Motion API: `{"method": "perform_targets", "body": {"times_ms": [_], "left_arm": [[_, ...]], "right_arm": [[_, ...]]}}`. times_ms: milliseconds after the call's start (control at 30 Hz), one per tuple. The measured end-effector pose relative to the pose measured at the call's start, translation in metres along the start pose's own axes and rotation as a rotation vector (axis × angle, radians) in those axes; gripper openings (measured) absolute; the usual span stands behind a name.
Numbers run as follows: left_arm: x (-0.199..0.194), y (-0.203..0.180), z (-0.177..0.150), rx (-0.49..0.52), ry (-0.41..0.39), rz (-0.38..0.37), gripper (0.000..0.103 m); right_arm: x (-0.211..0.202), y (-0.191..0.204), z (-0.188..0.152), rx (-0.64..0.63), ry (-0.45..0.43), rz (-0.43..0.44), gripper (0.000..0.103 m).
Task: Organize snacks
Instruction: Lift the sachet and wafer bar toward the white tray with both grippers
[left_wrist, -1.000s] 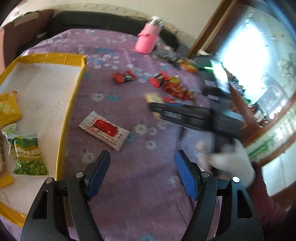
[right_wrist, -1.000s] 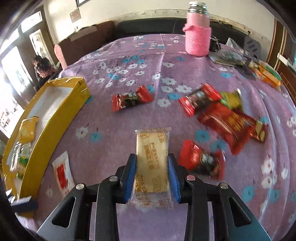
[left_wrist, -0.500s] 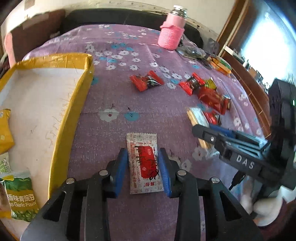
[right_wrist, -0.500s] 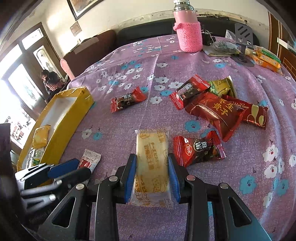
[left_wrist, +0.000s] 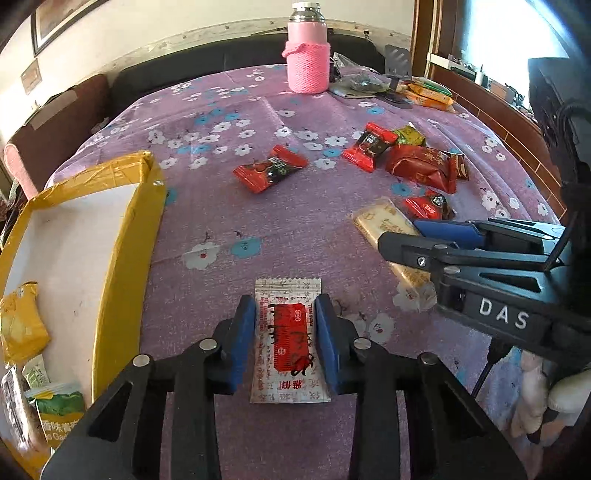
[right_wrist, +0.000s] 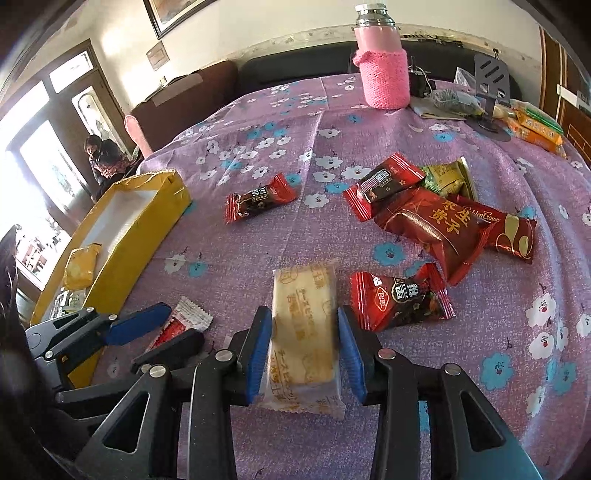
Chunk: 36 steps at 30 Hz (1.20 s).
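your left gripper (left_wrist: 286, 341) has just been closing and now clamps the white and red sachet (left_wrist: 287, 343) by its long sides, your right gripper (right_wrist: 304, 352) clamps the pale cracker pack (right_wrist: 303, 332) likewise, both low over the counter (left_wrist: 295, 229), probably for the yellow box (left_wrist: 125, 236) at its left edge.

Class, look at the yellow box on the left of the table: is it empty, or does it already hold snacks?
Not empty. The yellow box is open-topped, and a yellow packet and a green pea packet lie at its near end; the far end is bare.
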<state>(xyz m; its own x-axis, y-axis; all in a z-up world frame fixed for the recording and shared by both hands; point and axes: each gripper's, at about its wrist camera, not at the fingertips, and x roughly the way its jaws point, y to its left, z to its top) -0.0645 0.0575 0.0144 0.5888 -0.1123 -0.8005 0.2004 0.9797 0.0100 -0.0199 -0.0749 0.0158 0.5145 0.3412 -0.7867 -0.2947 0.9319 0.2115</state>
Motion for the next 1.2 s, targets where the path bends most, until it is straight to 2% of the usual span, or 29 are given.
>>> {"method": "perform_targets", "body": {"times_ms": [133, 233, 300, 367, 467, 533, 567, 633, 700, 767, 800, 833, 1000, 1200], "left_arm": [[-0.012, 0.012, -0.005, -0.061, -0.007, -0.049, 0.029], [-0.032, 0.024, -0.01, -0.114, -0.039, -0.098, 0.029], [-0.047, 0.035, -0.013, -0.148, -0.064, -0.112, 0.029], [-0.057, 0.047, -0.016, -0.182, -0.079, -0.131, 0.029], [-0.062, 0.057, -0.021, -0.21, -0.085, -0.158, 0.029], [-0.061, 0.058, -0.025, -0.211, -0.082, -0.16, 0.029], [-0.061, 0.058, -0.026, -0.215, -0.083, -0.167, 0.029], [-0.064, 0.059, -0.029, -0.223, -0.089, -0.176, 0.029], [-0.072, 0.061, -0.031, -0.226, -0.107, -0.18, 0.029], [-0.08, 0.064, -0.033, -0.229, -0.127, -0.177, 0.029], [-0.085, 0.068, -0.035, -0.234, -0.136, -0.178, 0.029], [-0.088, 0.071, -0.036, -0.238, -0.142, -0.178, 0.029], [-0.106, 0.101, -0.046, -0.283, -0.177, -0.163, 0.029], [-0.125, 0.163, -0.054, -0.374, -0.224, -0.105, 0.029]], "right_arm": [[-0.002, -0.004, 0.0, 0.021, -0.011, 0.017, 0.03], [-0.007, -0.009, 0.001, 0.047, -0.039, 0.042, 0.014], [-0.009, -0.012, 0.002, 0.064, -0.053, 0.056, 0.013], [-0.006, -0.013, 0.0, 0.07, -0.044, 0.058, 0.015], [0.0, -0.018, 0.0, 0.106, -0.036, 0.094, 0.028], [-0.001, -0.014, 0.0, 0.095, -0.037, 0.098, 0.045], [-0.002, -0.01, 0.0, 0.087, -0.039, 0.092, 0.05], [-0.001, 0.0, 0.0, 0.056, -0.035, 0.055, 0.055], [0.003, 0.017, -0.001, -0.016, -0.026, -0.036, 0.058], [0.009, 0.032, -0.001, -0.08, -0.007, -0.12, 0.055], [0.01, 0.036, -0.001, -0.098, -0.004, -0.15, 0.043], [0.01, 0.039, -0.001, -0.106, -0.005, -0.165, 0.036], [0.005, 0.036, -0.003, -0.059, 0.0, -0.105, 0.035], [-0.033, 0.053, 0.01, -0.052, -0.076, -0.035, 0.035]]}}
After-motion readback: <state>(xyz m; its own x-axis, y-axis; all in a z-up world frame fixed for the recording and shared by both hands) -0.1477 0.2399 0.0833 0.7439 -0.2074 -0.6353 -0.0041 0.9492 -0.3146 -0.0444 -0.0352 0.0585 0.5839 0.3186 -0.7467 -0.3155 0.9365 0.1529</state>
